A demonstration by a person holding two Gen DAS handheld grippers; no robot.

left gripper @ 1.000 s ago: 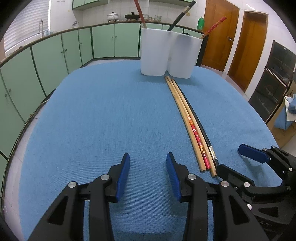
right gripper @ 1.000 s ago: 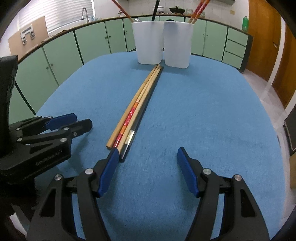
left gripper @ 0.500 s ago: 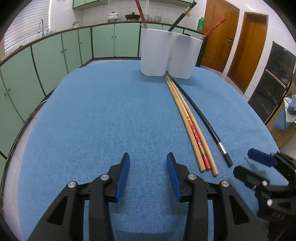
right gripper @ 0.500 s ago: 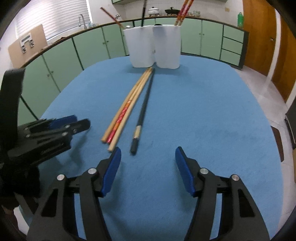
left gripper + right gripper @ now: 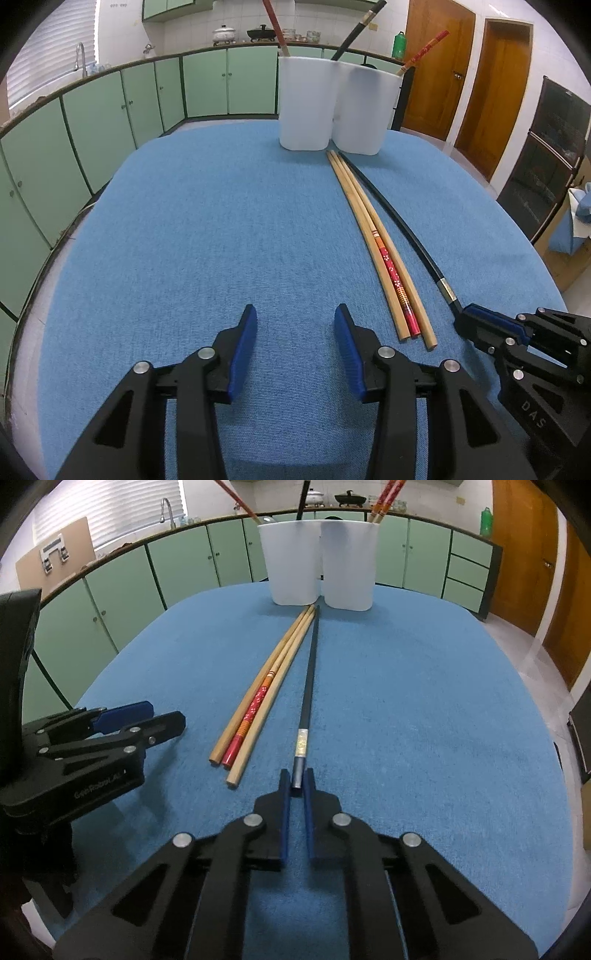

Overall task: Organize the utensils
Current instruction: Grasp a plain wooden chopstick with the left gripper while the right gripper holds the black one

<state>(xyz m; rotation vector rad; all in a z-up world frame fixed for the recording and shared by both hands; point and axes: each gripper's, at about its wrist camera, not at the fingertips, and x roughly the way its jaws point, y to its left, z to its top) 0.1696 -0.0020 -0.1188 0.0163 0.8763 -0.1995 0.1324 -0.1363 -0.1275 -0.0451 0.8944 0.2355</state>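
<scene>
The right gripper (image 5: 296, 781) has closed since half a second ago: its blue-padded fingers (image 5: 283, 794), then spread wide above the cloth, now pinch the near end of the long black chopstick with a silver band (image 5: 308, 686). That chopstick lies on the blue-cloth-covered bench (image 5: 424, 701), apart from the other three, its far tip pointing at the gap between the two white plastic holder cups (image 5: 290, 565). A second ago it lay tight against the bundle.

Just left of it lie two plain wooden chopsticks (image 5: 258, 694) with a red patterned chopstick (image 5: 251, 716) between them, touching side by side and unmoved.

The left gripper (image 5: 295, 328) sits low over the bench as before, fingers (image 5: 242, 347) wide apart and holding nothing, left of the bundle.

From the left wrist view, the right gripper's tip meets the black chopstick's end (image 5: 448, 295). Each cup already holds chopsticks standing tilted inside.
</scene>
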